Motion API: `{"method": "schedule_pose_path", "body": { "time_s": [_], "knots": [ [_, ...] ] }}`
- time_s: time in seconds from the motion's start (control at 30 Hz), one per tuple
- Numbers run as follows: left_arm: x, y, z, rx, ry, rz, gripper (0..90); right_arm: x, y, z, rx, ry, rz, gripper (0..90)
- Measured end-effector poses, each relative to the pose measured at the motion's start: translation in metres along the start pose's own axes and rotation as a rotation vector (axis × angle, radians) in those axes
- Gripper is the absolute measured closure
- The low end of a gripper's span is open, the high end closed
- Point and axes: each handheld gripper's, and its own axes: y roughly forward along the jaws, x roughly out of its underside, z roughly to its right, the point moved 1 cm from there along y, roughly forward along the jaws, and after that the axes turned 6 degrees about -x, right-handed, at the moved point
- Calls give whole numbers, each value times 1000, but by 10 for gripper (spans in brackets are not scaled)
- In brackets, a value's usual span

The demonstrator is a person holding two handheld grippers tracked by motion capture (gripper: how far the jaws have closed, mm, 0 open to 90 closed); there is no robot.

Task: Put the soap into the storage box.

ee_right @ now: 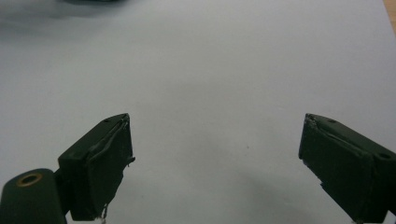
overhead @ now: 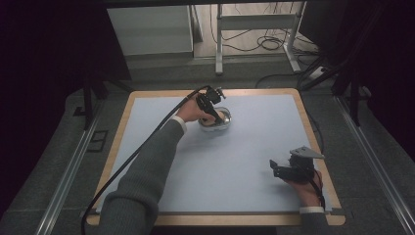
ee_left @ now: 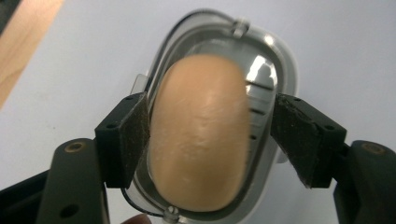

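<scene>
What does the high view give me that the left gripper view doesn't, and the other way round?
High view: the whole table, the right gripper held near its right edge, and the person's sleeve.
Left gripper view: close up, a peach oval bar lying in the dish, with one pad at its side and the other clear of it.
Both: the left gripper over the clear dish.

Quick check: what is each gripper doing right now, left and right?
Left gripper: open, jaws either side of the tan oval soap bar in its clear plastic dish; right pad stands clear.
Right gripper: open, holding nothing.
</scene>
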Motion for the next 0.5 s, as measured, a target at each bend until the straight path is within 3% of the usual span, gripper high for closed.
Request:
{"method": "schedule_pose_path", "body": {
  "time_s": [0.13, 0.5],
  "knots": [
    [1, -9, 1, -12, 13, 15, 284, 0, 0, 0, 1, -4, -1, 95],
    [20, -29, 6, -8, -23, 91, 280, -1, 0, -1, -8, -8, 7, 95]
  ]
}}
